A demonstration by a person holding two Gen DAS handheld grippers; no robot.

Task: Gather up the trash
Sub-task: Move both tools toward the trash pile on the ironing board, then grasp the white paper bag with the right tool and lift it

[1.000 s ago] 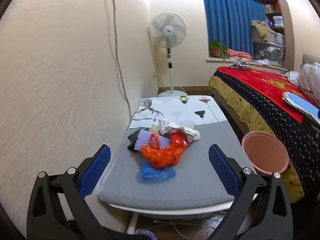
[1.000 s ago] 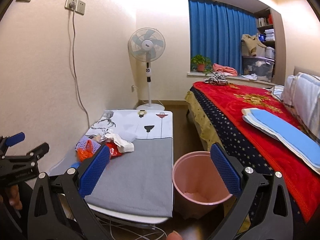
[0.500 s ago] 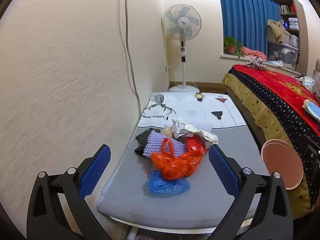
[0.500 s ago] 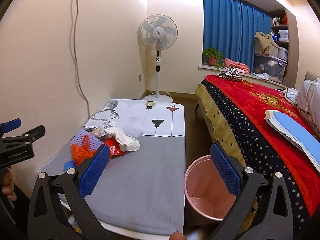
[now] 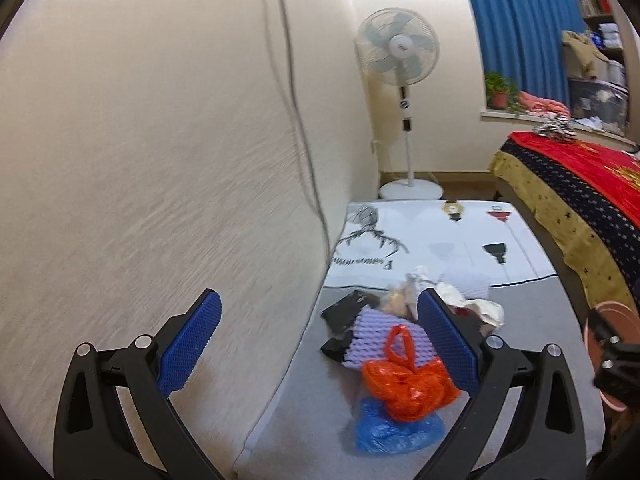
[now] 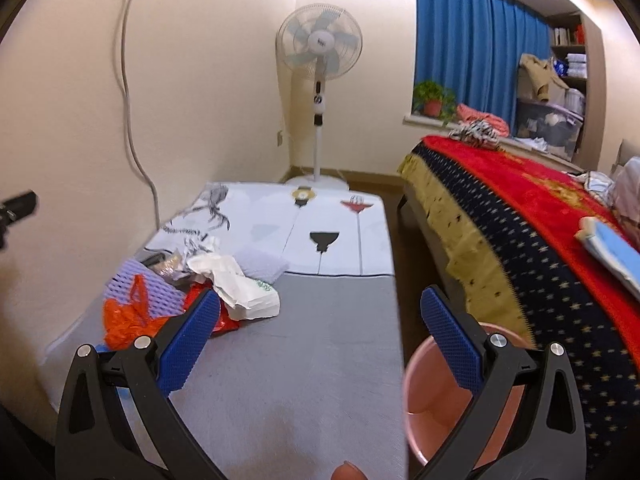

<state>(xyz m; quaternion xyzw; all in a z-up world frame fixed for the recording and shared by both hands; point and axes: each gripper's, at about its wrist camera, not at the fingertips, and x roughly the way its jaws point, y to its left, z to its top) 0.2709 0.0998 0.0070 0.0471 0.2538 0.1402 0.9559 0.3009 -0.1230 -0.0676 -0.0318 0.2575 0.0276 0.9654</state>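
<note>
Trash heap on the near-left part of a low grey pad (image 6: 304, 360), seen from both of my grippers. My left gripper (image 5: 320, 344) stands wide open and holds nothing; my right gripper (image 6: 320, 344) is equally wide open and empty.

In the left wrist view the heap lies ahead and to the right of the gap between my fingers, partly behind my right-hand blue pad, so the left gripper is, by my judgement, the nearer of the two. In the right wrist view the same heap lies to the left, behind and beyond my left-hand pad, while the pink bin (image 6: 424, 392) sits low on the right, just beside the pad's right edge and next to the bed (image 6: 500, 216).

The heap runs from near to far:
- blue plastic bag (image 5: 396, 428): nearest, crumpled, thin film;
- orange plastic bag (image 5: 408, 384): touching the blue one, knotted, with an upright handle loop;
- purple foam net (image 5: 376, 332): ribbed mesh sleeve, soft, lying flat;
- black wrapper (image 5: 346, 310): flat, on the left, toward the wall;
- white crumpled paper (image 6: 240, 284): on the right flank, stiff folds;
- red wrapper (image 6: 224, 320): glossy, tucked under the paper.

A first pick likely calls for the left gripper to shift right and descend on the orange bag's loop. All pieces look light and easily crushed.
</note>
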